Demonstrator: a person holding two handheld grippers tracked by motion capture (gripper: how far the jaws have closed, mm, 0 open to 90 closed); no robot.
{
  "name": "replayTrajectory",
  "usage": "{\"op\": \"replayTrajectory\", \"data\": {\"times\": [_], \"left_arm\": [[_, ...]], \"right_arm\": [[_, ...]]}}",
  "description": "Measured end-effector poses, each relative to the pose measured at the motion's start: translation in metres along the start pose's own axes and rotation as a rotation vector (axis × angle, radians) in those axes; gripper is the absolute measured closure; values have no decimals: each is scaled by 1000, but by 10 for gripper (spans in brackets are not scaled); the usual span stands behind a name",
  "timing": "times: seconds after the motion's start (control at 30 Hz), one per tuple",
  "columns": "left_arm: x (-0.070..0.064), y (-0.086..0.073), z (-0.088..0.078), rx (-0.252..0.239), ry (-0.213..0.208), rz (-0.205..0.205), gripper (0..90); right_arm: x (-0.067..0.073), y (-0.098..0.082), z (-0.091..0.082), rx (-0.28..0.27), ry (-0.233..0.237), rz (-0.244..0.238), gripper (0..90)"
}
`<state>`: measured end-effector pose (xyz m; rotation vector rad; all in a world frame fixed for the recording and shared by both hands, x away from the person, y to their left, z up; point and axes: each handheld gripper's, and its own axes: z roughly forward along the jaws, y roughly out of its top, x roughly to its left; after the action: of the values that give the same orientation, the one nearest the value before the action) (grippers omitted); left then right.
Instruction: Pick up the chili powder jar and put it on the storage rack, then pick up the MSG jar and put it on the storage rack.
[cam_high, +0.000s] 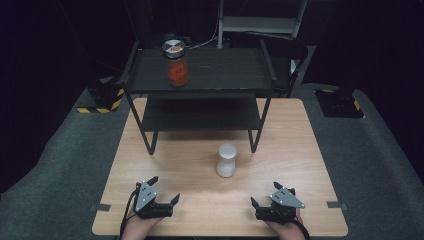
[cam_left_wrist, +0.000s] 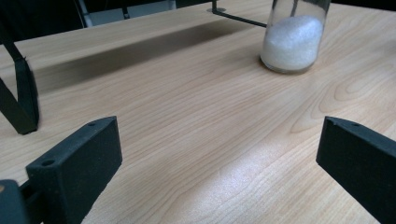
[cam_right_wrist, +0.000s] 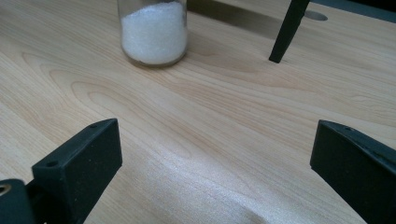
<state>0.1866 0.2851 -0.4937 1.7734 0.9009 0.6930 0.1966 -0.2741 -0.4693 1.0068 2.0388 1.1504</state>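
1. Your right claw (cam_high: 265, 200) rests near the front edge of the desk (cam_high: 300, 150), jaws spread wide with nothing between them; the right gripper view shows bare wood in the gap.
2. Your left claw (cam_high: 161, 192) sits at the same depth on the other side, also spread and empty.
3. The jar of white grains (cam_high: 226, 160) stands upright on the desk, ahead of both claws and between them, well apart from each.
4. From your right claw the jar lies forward and to the left; from your left claw it lies forward and to the right. In the high view it looks somewhat nearer the right claw, so that hand probably has the shorter reach.
5. The jar's long axis is vertical, so a level approach from the side, jaws straddling the glass, should suit it.
6. Beyond the jar stands a black shelf rack (cam_high: 200, 75), its front right leg (cam_high: 254, 142) close to the jar's far right. Keep clear of it when you come in.
7. A second jar with red contents (cam_high: 176, 64) already stands on the top shelf.
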Motion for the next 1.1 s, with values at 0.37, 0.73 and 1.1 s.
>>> {"op": "replayTrajectory", "data": {"times": [0.37,0.73,1.1], "left_arm": [[2,9,4,50,-14,32,6],[3,8,4,47,-14,26,7],[3,6,2,37,-17,25,4]], "right_arm": [[4,1,0,5,-5,-33,15],[3,3,1,15,-3,-13,8],[2,3,1,17,7,-19,20]]}}
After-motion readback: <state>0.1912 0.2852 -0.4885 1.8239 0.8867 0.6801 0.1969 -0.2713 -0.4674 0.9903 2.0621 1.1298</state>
